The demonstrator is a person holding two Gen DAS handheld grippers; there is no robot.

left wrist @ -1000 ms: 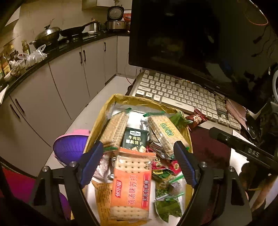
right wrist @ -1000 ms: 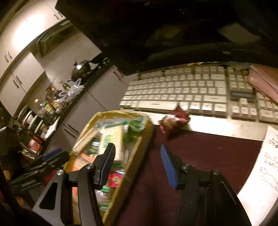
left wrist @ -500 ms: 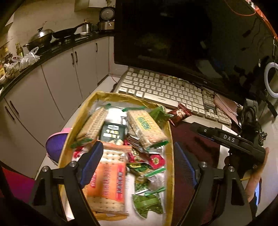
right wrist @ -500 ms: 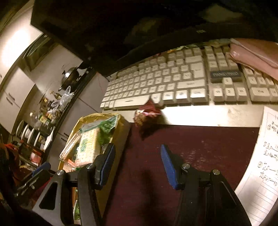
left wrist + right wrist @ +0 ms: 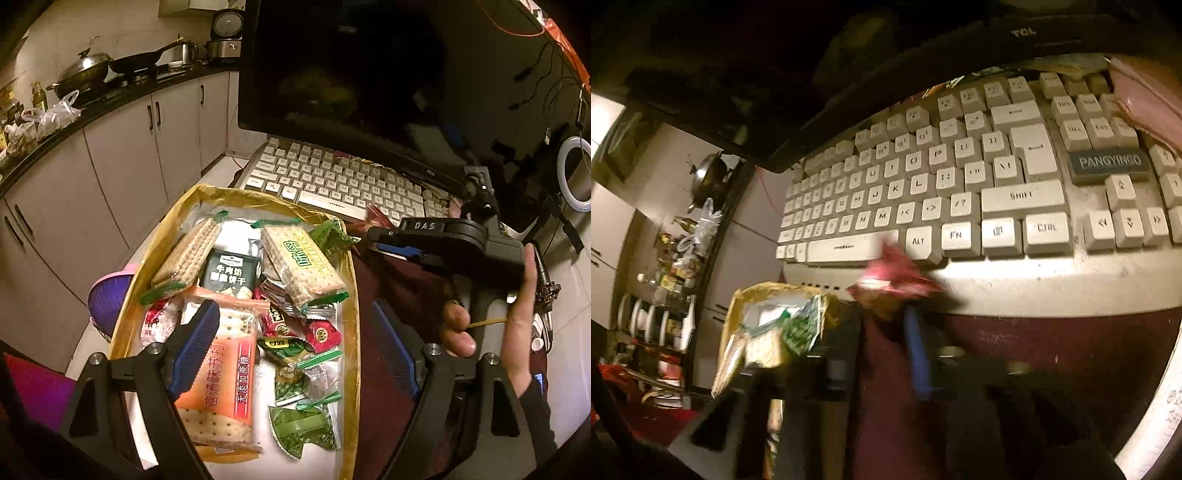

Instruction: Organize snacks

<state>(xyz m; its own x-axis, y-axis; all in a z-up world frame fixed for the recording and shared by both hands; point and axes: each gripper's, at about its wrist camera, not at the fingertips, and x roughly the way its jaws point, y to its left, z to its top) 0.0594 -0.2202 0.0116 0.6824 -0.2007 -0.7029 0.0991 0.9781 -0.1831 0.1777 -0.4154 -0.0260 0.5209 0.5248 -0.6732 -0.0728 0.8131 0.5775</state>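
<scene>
A yellow-rimmed tray (image 5: 351, 295) holds several snacks: cracker packs (image 5: 303, 269), an orange cracker pack (image 5: 225, 376), a dark biscuit pack (image 5: 231, 273) and green and red sweets. My left gripper (image 5: 291, 343) hangs open above the tray's near half. A red snack packet (image 5: 890, 284) lies against the keyboard's front edge; it also shows in the left wrist view (image 5: 376, 218). My right gripper (image 5: 886, 332) is blurred, with one blue finger (image 5: 918, 354) just below the packet. In the left wrist view the right gripper (image 5: 391, 243) points at the packet.
A white keyboard (image 5: 960, 184) and a dark monitor (image 5: 351, 74) stand behind the tray. A dark red mat (image 5: 1034, 369) covers the desk. A purple bowl (image 5: 109, 295) sits left of the tray. White paper (image 5: 1160, 406) lies at the right.
My right gripper has moved forward and down to the red packet by the keyboard, and its view is now blurred. The left gripper has drawn back a little over the tray.
</scene>
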